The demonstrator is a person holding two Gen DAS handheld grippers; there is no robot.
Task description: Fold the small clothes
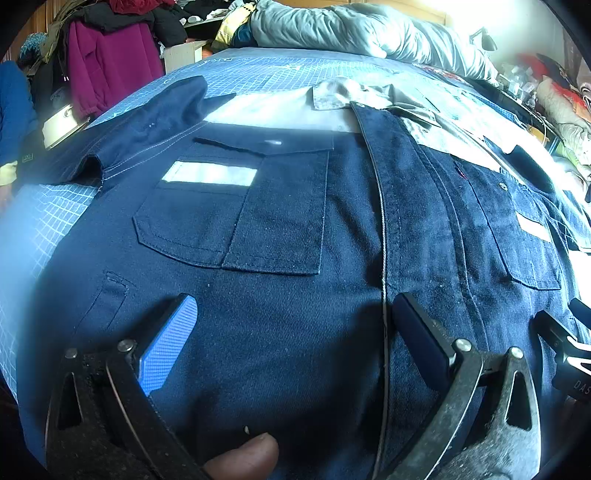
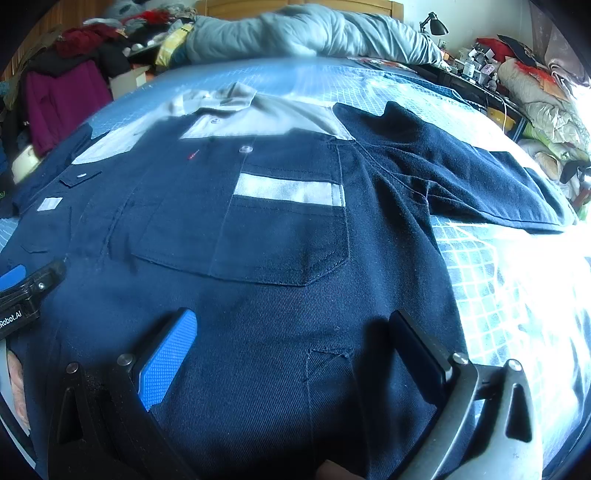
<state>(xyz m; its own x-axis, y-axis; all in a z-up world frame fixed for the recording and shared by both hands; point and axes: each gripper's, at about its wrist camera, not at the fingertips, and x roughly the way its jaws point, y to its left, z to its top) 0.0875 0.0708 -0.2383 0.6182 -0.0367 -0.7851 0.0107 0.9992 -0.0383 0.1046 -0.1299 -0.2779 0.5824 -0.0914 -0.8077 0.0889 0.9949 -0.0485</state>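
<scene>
Lying face up on a blue grid-patterned mat (image 2: 491, 280), a navy work shirt (image 2: 280, 332) with a grey collar (image 2: 236, 96) is spread flat, both sleeves out to the sides.

Left gripper (image 1: 295, 339) and right gripper (image 2: 295, 354) both hover low over the shirt's lower front with jaws spread wide, holding nothing; whether their tips touch the cloth cannot be told. The left one sits over the panel beside the button placket (image 1: 384, 236), below a chest pocket (image 1: 236, 218) with a pale reflective strip. The right one is below the other chest pocket (image 2: 280, 236), near the sleeve (image 2: 461, 173) lying across the mat. A rumpled grey duvet (image 2: 314, 33) and heaped clothes (image 2: 70, 74) lie beyond the mat.
</scene>
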